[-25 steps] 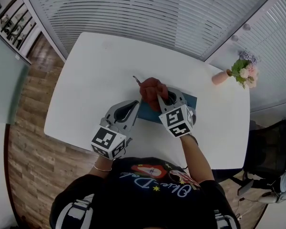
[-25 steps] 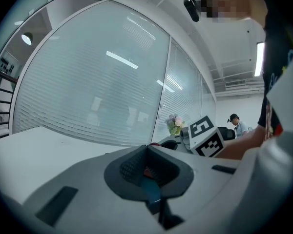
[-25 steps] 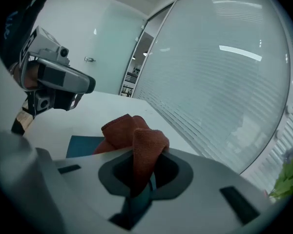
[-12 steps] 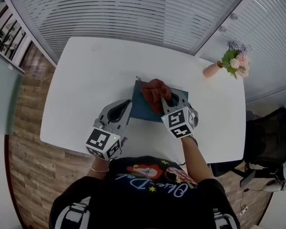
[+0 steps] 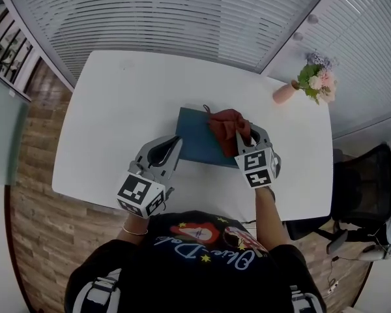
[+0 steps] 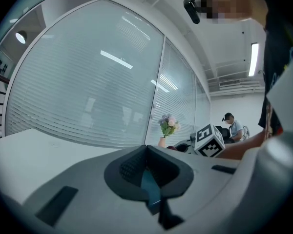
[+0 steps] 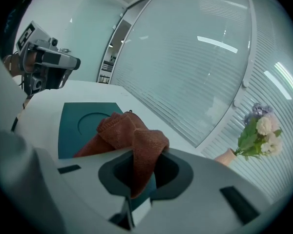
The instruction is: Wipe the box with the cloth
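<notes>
Right claw (image 5: 249, 134) is clamped on the rust-red terry cloth (image 5: 225, 122) at the flat teal box's (image 5: 194, 137) 3 o'clock; left claw (image 5: 174, 146) is pinched together at 8 o'clock.

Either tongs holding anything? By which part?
Right tongs grip the red cloth by a bunched fold; the rest lies on the teal box. Left tongs shut, empty.

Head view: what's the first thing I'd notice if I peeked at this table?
The rusty-red cloth jumps out first. It is bunched on the right part of the dark teal box in the middle of the white table, pinched in the right tongs. Next come the flowers in a pink vase at the table's far right corner.
</notes>
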`<state>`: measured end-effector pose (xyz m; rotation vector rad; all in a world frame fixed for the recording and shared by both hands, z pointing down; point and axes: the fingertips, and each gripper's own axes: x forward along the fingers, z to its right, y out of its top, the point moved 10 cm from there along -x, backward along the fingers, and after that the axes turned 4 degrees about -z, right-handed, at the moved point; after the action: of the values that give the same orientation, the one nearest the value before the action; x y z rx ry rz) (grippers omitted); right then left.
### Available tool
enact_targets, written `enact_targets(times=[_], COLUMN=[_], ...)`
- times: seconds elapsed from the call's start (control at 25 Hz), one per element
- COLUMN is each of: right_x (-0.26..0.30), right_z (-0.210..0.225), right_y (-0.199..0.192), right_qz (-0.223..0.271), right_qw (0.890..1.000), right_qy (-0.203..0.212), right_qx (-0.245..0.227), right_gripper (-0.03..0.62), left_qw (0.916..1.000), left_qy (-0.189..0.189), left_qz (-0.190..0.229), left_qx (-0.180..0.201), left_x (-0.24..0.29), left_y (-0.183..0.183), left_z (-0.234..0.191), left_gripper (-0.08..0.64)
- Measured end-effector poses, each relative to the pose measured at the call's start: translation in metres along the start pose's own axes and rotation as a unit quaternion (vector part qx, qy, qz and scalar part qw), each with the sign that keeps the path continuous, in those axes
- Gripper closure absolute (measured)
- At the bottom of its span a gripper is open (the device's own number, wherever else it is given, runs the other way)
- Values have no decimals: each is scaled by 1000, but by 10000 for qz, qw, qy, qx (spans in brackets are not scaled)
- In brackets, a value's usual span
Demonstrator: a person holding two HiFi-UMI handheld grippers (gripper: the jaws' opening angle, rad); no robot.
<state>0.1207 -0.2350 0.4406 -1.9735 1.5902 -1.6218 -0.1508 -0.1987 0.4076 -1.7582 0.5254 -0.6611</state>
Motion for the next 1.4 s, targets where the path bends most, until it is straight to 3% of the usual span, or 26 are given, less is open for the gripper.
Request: enact_targets(times=[0.48, 0.68, 0.84, 1.0, 1.16, 1.4], right_x=[-21, -37, -57, -76, -86, -81], right_z=[22, 30, 36, 30, 15, -27], right_y=[-30, -31, -17, 12, 44, 94], right_qz=[-274, -158, 282, 918, 1504, 2273], right_qw=[9973, 9950, 9925, 9898, 9856, 9736], right_qy=[-469, -699, -924, -897, -644, 55], right_qx=[502, 689, 743, 621, 436, 208], right_gripper=[554, 554, 554, 554, 554, 554], left_qw=[9999, 9998, 9999, 9999, 9999, 9996], left_qy=[-99, -125, -94, -21, 91, 287], left_qz=[7, -10, -34, -36, -20, 3], left_qx=[95, 127, 130, 111, 92, 50], left_x=[-4, -7, -10, -16, -23, -38], left_y=[5, 5, 3, 1, -1, -3], left_z=[7, 9, 10, 12, 13, 11], left_gripper=[557, 557, 557, 557, 557, 557])
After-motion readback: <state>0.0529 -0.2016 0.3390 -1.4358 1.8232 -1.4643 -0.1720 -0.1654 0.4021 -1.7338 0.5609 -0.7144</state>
